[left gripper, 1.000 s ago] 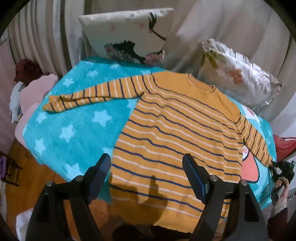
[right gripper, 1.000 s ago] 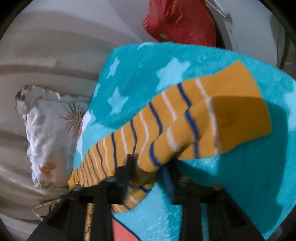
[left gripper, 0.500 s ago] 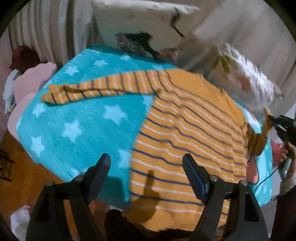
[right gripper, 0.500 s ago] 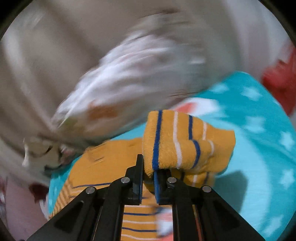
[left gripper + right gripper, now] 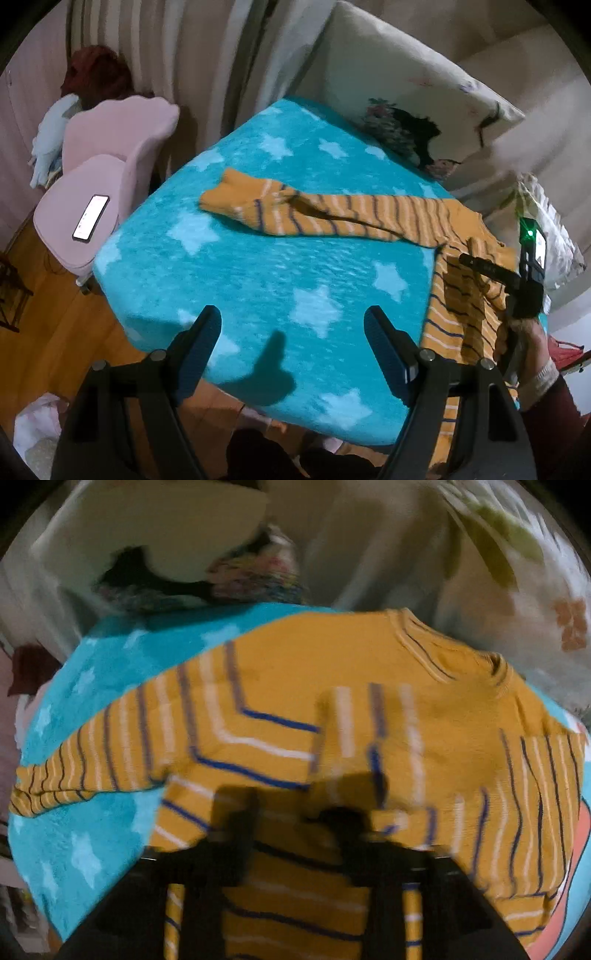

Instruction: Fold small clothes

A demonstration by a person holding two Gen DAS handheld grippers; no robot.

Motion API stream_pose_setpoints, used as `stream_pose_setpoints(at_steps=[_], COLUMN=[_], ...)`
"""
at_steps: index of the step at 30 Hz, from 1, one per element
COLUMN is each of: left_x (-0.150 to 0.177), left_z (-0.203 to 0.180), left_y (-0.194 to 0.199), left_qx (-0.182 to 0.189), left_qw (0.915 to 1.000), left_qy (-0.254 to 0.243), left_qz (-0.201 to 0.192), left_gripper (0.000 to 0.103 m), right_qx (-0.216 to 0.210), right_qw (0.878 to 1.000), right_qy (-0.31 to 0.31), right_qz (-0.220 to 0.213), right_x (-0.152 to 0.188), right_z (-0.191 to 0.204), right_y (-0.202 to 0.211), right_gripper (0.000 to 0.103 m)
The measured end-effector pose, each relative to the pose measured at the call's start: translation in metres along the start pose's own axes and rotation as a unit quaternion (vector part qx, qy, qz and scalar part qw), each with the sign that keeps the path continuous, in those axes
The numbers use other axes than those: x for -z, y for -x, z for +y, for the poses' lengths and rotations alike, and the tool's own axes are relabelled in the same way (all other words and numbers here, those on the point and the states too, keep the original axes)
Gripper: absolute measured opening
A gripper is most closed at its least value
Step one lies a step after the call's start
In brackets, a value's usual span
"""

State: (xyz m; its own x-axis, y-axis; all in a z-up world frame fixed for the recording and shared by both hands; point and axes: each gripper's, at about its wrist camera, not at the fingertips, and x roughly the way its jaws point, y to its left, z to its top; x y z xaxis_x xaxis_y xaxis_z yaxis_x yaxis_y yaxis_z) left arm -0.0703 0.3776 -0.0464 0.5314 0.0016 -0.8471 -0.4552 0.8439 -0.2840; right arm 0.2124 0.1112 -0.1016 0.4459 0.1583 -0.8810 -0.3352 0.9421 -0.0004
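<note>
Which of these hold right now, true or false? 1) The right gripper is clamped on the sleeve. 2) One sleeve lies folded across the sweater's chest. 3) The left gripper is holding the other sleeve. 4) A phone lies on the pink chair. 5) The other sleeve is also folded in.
1) False. The right gripper has just been opening; its jaws stand apart and the folded sleeve lies free in front of them.
2) True, on the sweater.
3) False. The left gripper is open over the blue blanket, holding nothing.
4) True: phone, pink chair.
5) False. The other sleeve lies stretched out on the blanket.
</note>
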Motion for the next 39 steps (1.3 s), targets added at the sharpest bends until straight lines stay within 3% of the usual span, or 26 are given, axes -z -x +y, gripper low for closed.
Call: stream_pose_setpoints(at_steps=[4, 9, 11, 13, 18, 22, 25, 27, 29, 31, 32, 33, 34, 36, 39], left_x=[-0.009, -0.015, -0.014, -0.014, -0.013, -0.008, -0.003, 0.002, 0.006, 0.01, 0.011, 0.012, 0.013, 0.016, 0.021], left_z=[0.007, -0.002, -0.009, -0.014, -0.016, -0.007, -0.002, -0.003, -0.008, -0.019, -0.024, -0.028, -0.035, -0.05, -0.064], left_y=[-0.009, -0.015, -0.018, -0.02, -0.019, -0.012, -0.009, -0.007, -0.005, -0.004, -0.003, -0.003, -0.002, 0.001, 0.002], left_qx=[0.012, 0.033, 0.037, 0.037, 0.033, 0.012, 0.0, -0.008, -0.016, -0.019, -0.019, -0.019, -0.017, -0.016, -0.014], left_qw=[0.9999, 0.9994, 0.9993, 0.9993, 0.9994, 0.9998, 0.9995, 0.9993, 0.9993, 0.9994, 0.9994, 0.9995, 0.9996, 0.9997, 0.9998], left_qy=[0.007, 0.012, 0.006, 0.002, 0.002, 0.015, 0.032, 0.036, 0.034, 0.03, 0.028, 0.026, 0.023, 0.018, 0.014], left_qz=[-0.001, -0.003, 0.001, 0.004, 0.006, -0.004, -0.002, 0.0, 0.002, 0.002, 0.002, 0.001, 0.001, -0.002, -0.004], left_gripper=[0.079, 0.079, 0.079, 0.079, 0.079, 0.079, 0.079, 0.079, 0.079, 0.079, 0.079, 0.079, 0.079, 0.079, 0.079], right_qx=[0.033, 0.113, 0.132, 0.129, 0.085, 0.115, 0.187, 0.206, 0.206, 0.151, 0.111, 0.066, 0.046, 0.051, 0.106], right_qw=[0.993, 0.956, 0.944, 0.944, 0.974, 0.991, 0.978, 0.965, 0.96, 0.968, 0.973, 0.975, 0.975, 0.977, 0.97], right_qy=[0.111, 0.27, 0.301, 0.303, 0.209, 0.056, -0.085, -0.159, -0.19, -0.198, -0.203, -0.211, -0.214, -0.203, -0.218], right_qz=[-0.004, -0.02, -0.022, -0.027, -0.033, -0.037, -0.024, -0.015, 0.0, 0.017, 0.023, 0.027, 0.034, 0.024, 0.02], right_x=[0.012, 0.039, 0.043, 0.036, 0.021, 0.013, 0.017, 0.025, 0.031, 0.03, 0.029, 0.028, 0.026, 0.022, 0.022], right_z=[0.048, 0.1, 0.105, 0.103, 0.061, -0.05, -0.161, -0.223, -0.258, -0.272, -0.276, -0.278, -0.278, -0.279, -0.301], right_y=[0.01, 0.006, -0.001, 0.001, 0.023, 0.039, 0.042, 0.042, 0.035, 0.02, 0.012, 0.007, 0.004, 0.01, 0.024], right_gripper=[0.071, 0.076, 0.076, 0.076, 0.076, 0.076, 0.076, 0.077, 0.077, 0.077, 0.073, 0.039, 0.023, 0.013, 0.008])
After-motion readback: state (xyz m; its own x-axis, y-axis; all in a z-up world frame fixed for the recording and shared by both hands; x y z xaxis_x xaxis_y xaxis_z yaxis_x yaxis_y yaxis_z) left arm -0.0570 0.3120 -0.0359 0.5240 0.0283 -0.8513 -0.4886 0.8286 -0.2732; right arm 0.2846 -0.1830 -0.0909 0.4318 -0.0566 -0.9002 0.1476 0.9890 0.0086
